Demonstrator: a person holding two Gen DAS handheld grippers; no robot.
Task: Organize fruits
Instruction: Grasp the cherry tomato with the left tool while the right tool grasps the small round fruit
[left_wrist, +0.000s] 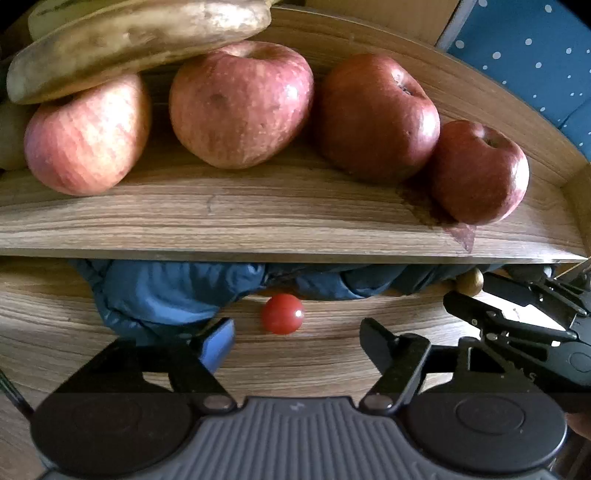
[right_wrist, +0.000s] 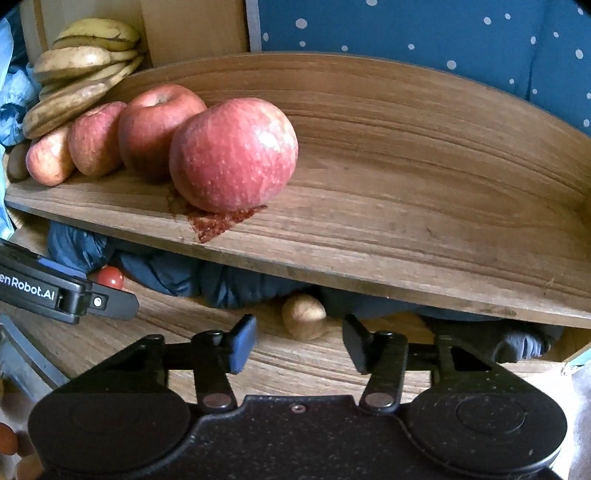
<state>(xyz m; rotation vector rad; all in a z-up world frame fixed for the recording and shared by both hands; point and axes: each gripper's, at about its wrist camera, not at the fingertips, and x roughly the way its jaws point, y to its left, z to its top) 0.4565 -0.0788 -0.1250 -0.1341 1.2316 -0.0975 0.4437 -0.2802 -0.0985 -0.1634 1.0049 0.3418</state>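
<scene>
Several red apples (left_wrist: 240, 103) sit in a row on a raised wooden shelf (left_wrist: 258, 218), with bananas (left_wrist: 140, 37) resting on the leftmost ones. The same apples (right_wrist: 232, 155) and bananas (right_wrist: 81, 70) show in the right wrist view. On the lower wooden surface a small red tomato (left_wrist: 282, 314) lies just ahead of my open, empty left gripper (left_wrist: 297, 338); the tomato also shows in the right wrist view (right_wrist: 109, 277). A small tan round fruit (right_wrist: 303, 315) lies between the open, empty fingers of my right gripper (right_wrist: 300, 341), at their tips.
Blue cloth (left_wrist: 166, 291) is bunched under the shelf behind the tomato. A blue dotted fabric (right_wrist: 443, 37) hangs behind the shelf. The right gripper's body (left_wrist: 517, 332) is close on the right of the left one. More small fruits (right_wrist: 14, 454) lie at the bottom left.
</scene>
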